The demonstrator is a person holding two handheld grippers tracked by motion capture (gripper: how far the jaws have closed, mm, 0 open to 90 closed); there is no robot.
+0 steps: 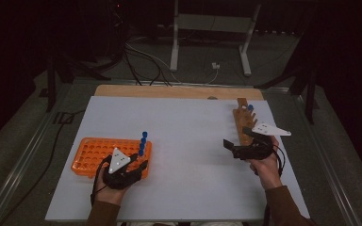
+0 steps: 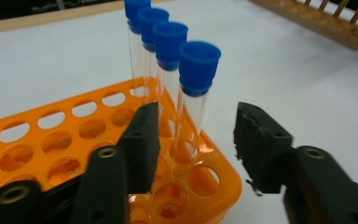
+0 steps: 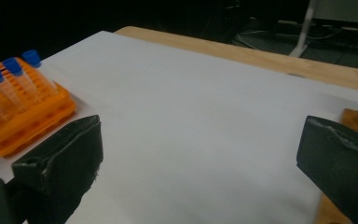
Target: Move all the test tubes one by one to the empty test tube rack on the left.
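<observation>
A: How are the tubes (image 2: pixel 192 88) set?

B: Four blue-capped tubes are stood upright, caps up, in a row along the right edge of the orange rack (image 1: pixel 90 155), at the desk's (image 1: pixel 188 141) near left.

A: And the jaws?

B: The left gripper (image 2: pixel 196 140) is seen part open around the nearest tube, pads clear. The right gripper (image 3: pixel 200 154) is held wide open, empty, beside one wooden rack (image 1: pixel 243 121).

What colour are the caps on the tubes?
The caps are blue, on clear tubes in an orange rack; the left gripper view shows them best.
</observation>
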